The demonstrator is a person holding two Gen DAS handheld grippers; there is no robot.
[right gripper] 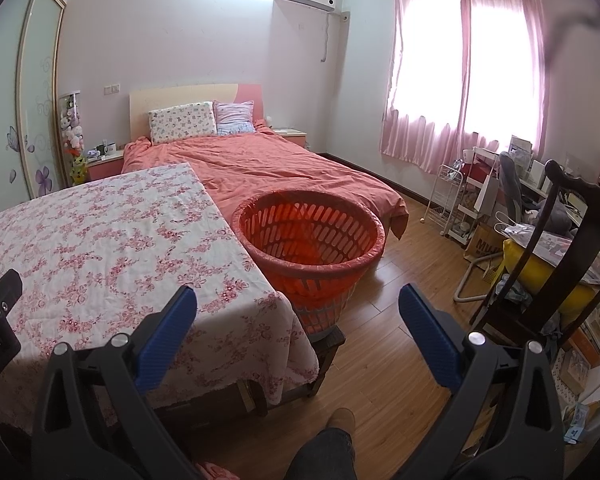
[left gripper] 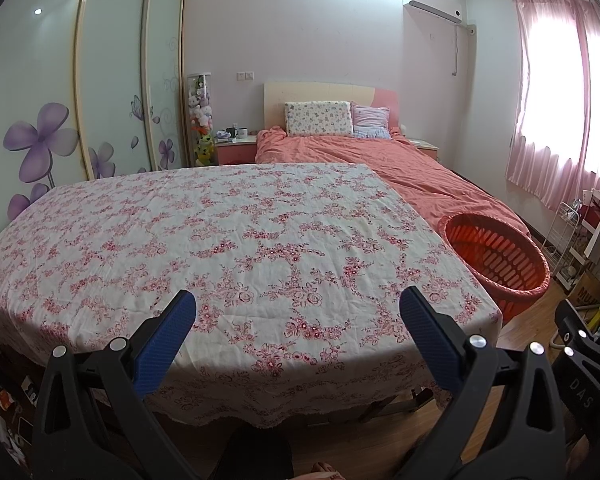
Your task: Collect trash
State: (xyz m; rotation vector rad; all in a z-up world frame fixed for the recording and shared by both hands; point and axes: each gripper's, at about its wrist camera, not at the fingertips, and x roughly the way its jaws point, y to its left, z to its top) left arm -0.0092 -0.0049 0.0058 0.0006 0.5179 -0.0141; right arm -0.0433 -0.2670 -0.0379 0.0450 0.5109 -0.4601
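Here the left gripper [left gripper: 298, 304] has its fingers spread wide, holding nothing, the table [left gripper: 228, 232] lying past their tips. The right gripper [right gripper: 298, 304] is likewise spread and empty; the basket [right gripper: 312, 236] stands beyond its fingers, just beside the table's edge, on a stool [right gripper: 328, 344].

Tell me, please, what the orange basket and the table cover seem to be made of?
The orange basket looks like moulded plastic, slightly glossy, with slotted walls. The table cover seems to be woven cloth, matte, with a pink floral print; it creases and drapes over the edge.
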